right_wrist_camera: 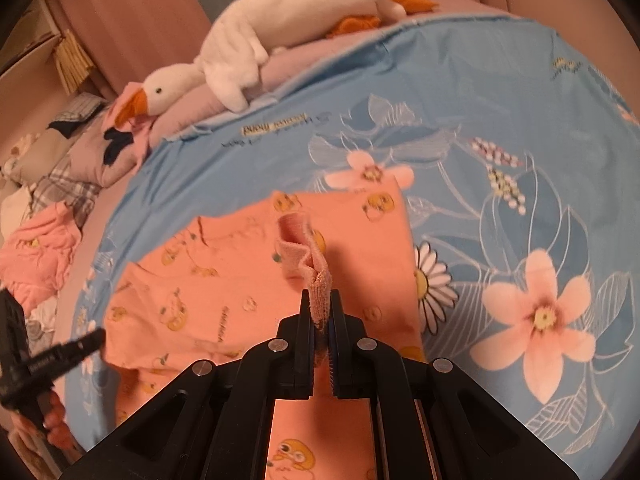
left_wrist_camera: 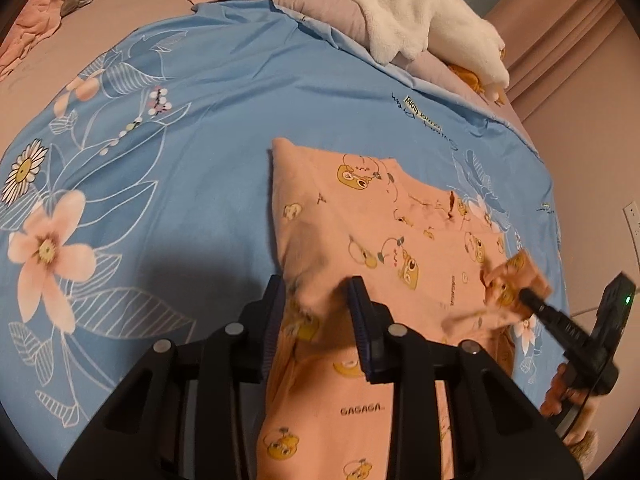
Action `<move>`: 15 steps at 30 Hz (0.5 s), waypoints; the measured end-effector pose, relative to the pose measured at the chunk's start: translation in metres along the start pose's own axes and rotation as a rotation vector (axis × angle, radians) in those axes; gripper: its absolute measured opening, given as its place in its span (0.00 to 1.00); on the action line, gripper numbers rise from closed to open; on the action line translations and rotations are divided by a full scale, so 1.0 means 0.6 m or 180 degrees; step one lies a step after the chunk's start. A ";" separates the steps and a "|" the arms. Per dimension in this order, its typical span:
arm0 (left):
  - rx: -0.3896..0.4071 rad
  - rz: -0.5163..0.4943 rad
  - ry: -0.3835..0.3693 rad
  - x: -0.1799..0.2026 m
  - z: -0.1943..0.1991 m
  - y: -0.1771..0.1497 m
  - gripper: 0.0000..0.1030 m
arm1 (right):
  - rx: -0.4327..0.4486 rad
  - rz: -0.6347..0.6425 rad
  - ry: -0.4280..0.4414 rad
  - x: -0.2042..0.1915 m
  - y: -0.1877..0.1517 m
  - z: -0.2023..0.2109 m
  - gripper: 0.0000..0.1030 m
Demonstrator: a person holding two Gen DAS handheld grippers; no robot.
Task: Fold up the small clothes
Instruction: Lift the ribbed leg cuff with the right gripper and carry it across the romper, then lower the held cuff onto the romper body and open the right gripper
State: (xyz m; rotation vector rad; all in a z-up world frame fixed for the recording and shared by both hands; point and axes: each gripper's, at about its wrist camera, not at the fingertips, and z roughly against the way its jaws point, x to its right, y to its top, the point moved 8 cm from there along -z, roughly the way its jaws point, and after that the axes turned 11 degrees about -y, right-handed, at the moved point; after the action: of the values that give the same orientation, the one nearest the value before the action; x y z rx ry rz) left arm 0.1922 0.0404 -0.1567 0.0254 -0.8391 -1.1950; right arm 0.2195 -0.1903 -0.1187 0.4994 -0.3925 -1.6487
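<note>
Peach cotton printed with yellow cartoon chicks, the small garment (left_wrist_camera: 384, 232) lies spread on the blue flowered sheet (left_wrist_camera: 208, 128), on the near right part of the bed. The left claw (left_wrist_camera: 318, 292) has its jaws spread with a raised fold of the cloth between them, not pressed tight. The right claw (right_wrist_camera: 322, 312) is pressed together on a ribbed cuff (right_wrist_camera: 308, 256), which it holds lifted above the rest of the garment.

My worry is the left side: with the jaws that wide, the bunched fold could slide out as soon as the cloth is pulled, and the fold line would go crooked. The right claw grips only the cuff's edge, so a sharp tug might strip it free or drag the whole garment across the sheet and wrinkle both. A white toy goose (right_wrist_camera: 256, 52) lies at the far edge, well apart.

No box, basket or other container shows in either view.
</note>
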 end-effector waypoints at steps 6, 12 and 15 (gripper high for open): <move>-0.0135 -0.0112 0.0131 -0.002 -0.035 0.009 0.30 | -0.0155 -0.0124 -0.0108 0.027 -0.028 -0.024 0.07; -0.0355 -0.0215 0.0443 -0.027 -0.063 -0.009 0.33 | -0.0216 -0.0257 -0.0046 0.049 -0.045 -0.023 0.07; -0.0373 -0.0321 0.0495 -0.031 -0.062 -0.016 0.35 | -0.0228 -0.0357 0.0020 0.056 -0.046 -0.017 0.07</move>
State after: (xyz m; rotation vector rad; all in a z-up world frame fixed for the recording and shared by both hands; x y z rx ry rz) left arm 0.2044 0.0366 -0.1975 0.0649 -0.6367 -1.3179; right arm 0.1983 -0.2196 -0.1451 0.4799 -0.3042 -1.7627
